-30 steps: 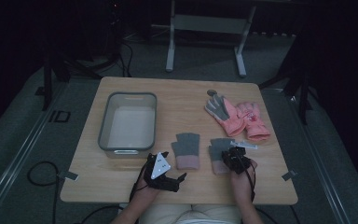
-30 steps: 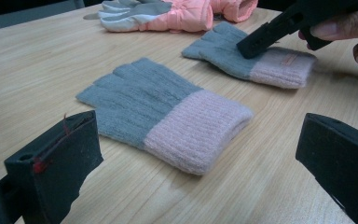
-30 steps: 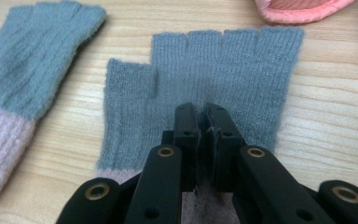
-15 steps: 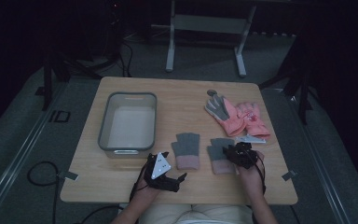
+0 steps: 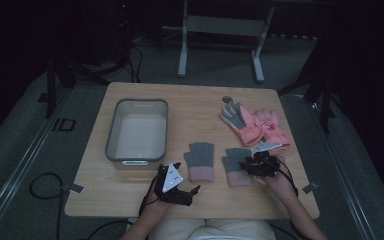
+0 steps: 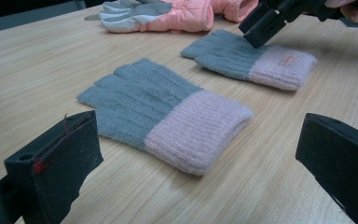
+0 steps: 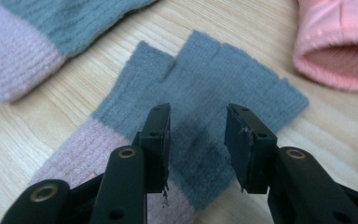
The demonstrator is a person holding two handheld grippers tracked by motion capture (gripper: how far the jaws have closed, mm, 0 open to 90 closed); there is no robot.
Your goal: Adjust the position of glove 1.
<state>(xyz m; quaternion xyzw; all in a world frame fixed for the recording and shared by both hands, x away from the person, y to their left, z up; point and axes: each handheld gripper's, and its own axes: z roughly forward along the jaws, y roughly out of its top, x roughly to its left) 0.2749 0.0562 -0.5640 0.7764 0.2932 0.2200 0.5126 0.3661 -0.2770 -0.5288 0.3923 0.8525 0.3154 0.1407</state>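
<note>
Right now the right gripper point(image 5: 261, 164) is hovering just above the grey part of the right-hand knitted glove point(image 5: 237, 166), its jaws having just been opening and standing partly apart with nothing clamped between them. Meanwhile the left gripper point(image 5: 180, 187) is resting near the front edge of the wooden table point(image 5: 195, 107), jaws spread wide and empty, facing the other grey-and-pink glove point(image 6: 165, 112). Both knitted gloves are lying flat side by side, with the pink padded gloves point(image 5: 257, 125) farther back and the grey bin point(image 5: 137, 131) off to the left.
</note>
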